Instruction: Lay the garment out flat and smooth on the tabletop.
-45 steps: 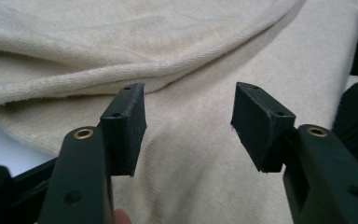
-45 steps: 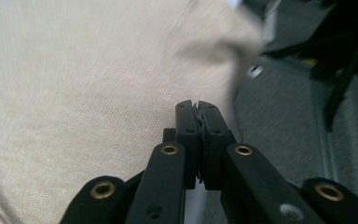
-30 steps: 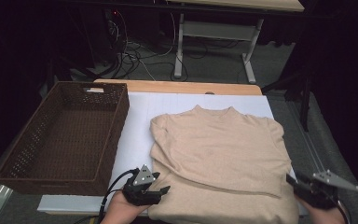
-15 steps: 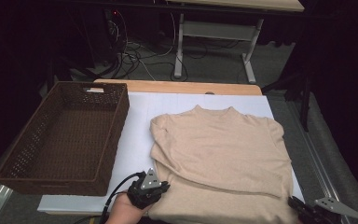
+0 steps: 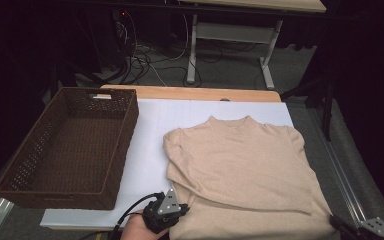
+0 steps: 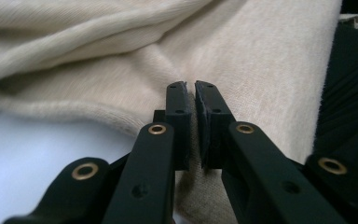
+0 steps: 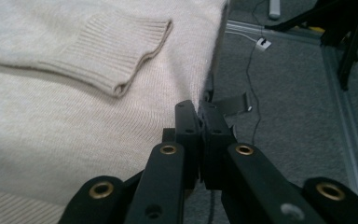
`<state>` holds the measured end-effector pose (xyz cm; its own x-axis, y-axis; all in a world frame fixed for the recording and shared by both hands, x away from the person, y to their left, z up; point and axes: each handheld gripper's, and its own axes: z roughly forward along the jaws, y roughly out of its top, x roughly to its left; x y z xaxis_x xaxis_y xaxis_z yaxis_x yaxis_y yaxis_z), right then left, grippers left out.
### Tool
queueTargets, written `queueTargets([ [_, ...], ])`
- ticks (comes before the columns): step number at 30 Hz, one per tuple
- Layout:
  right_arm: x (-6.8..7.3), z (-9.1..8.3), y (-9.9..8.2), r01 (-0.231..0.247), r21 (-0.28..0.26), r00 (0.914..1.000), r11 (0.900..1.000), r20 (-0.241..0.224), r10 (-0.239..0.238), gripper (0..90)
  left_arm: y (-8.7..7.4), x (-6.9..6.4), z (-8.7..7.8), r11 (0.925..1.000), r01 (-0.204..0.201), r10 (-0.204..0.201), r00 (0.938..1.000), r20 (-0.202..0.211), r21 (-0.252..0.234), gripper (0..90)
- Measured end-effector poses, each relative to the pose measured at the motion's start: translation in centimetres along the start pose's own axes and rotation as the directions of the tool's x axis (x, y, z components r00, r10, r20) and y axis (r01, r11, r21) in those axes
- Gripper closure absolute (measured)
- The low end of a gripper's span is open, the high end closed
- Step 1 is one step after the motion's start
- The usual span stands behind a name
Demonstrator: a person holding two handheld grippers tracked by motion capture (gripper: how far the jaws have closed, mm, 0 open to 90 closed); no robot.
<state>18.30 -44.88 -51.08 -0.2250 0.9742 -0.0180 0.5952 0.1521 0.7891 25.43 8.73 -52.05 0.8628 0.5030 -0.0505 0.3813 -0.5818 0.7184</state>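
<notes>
My left tongs [image 6: 190,100] have just closed and pinch the near left hem of the beige sweater [image 5: 245,170]. My right tongs [image 7: 199,116] have also just closed, at its near right edge; whether they hold cloth I cannot tell. The sweater lies flat on the white worktop [image 5: 150,145], right of an empty brown basket [image 5: 67,150]. I judge the fold is starting: next, lift both corners evenly toward the far collar. A second ago both tongs stood open, the right one farther from me.

Basket [image 5: 70,145] is blocking the desk's [image 5: 150,150] left side; sweater [image 5: 245,175] is covering the right; a bare strip is lying between.
</notes>
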Motion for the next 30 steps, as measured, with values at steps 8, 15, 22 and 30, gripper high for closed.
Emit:
queueTargets([
  [8,1.0,-0.5,-0.5,0.033,0.032,0.9993,0.9990,-0.017,-0.032,88.1,-0.5,1.0,-0.7,0.9981,0.051,-0.050,0.9983,0.029,-0.035,65.7],
  [15,1.5,0.1,1.5,0.061,-0.020,0.9981,0.9979,-0.003,-0.062,63.7,-0.7,2.5,-1.6,0.9729,0.174,-0.176,0.9844,0.001,-0.152,33.1],
  [22,2.5,2.1,5.6,0.061,-0.083,0.9970,0.9947,-0.043,-0.064,47.8,-0.6,3.1,-1.1,0.9662,0.216,-0.221,0.9752,-0.018,-0.140,10.4],
  [30,3.9,4.2,4.3,0.026,-0.028,0.9957,0.9993,-0.088,-0.029,34.9,-0.4,2.9,-1.1,0.9740,0.174,-0.187,0.9791,-0.080,-0.146,0.0],
])
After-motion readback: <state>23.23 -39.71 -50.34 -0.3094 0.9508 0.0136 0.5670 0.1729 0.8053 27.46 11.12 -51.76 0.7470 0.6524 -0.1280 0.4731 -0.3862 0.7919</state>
